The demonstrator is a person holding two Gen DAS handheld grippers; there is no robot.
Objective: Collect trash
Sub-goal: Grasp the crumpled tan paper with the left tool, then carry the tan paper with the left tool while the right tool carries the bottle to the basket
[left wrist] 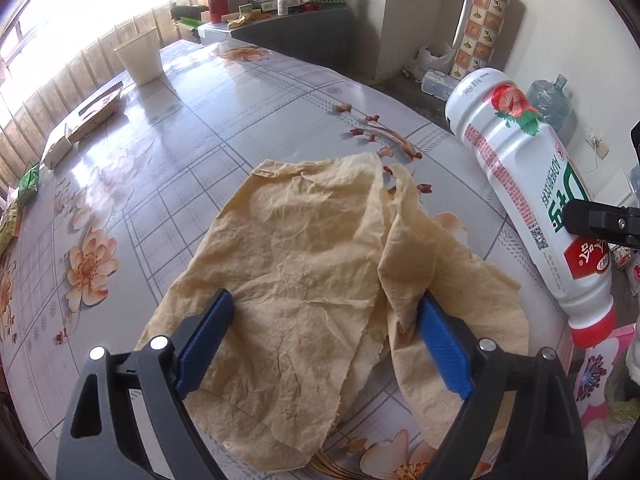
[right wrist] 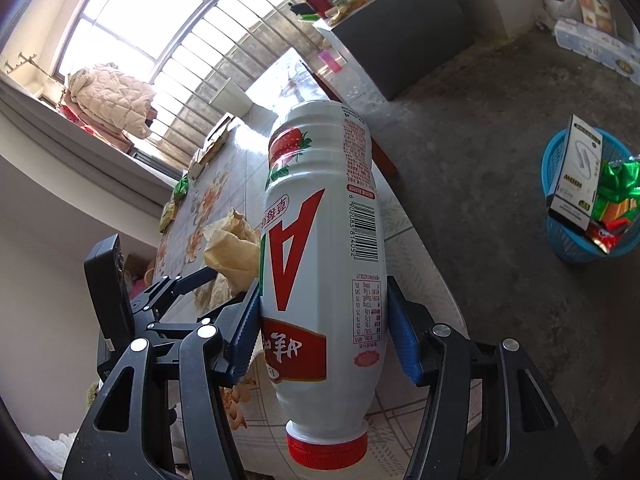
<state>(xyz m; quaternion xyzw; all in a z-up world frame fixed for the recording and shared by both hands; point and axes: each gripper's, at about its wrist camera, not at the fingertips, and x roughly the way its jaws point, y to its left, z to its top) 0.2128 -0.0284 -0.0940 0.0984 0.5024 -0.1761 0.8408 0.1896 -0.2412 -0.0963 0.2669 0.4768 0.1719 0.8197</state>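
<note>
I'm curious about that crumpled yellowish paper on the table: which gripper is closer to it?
Left. The left gripper straddles the crumpled paper, jaws open; the right gripper, beside it, clamps a strawberry milk bottle.

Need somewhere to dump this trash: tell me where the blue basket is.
The blue basket shows only in the right wrist view, at the right edge, standing on the bare floor away from the table, already holding a white box and wrappers.
</note>
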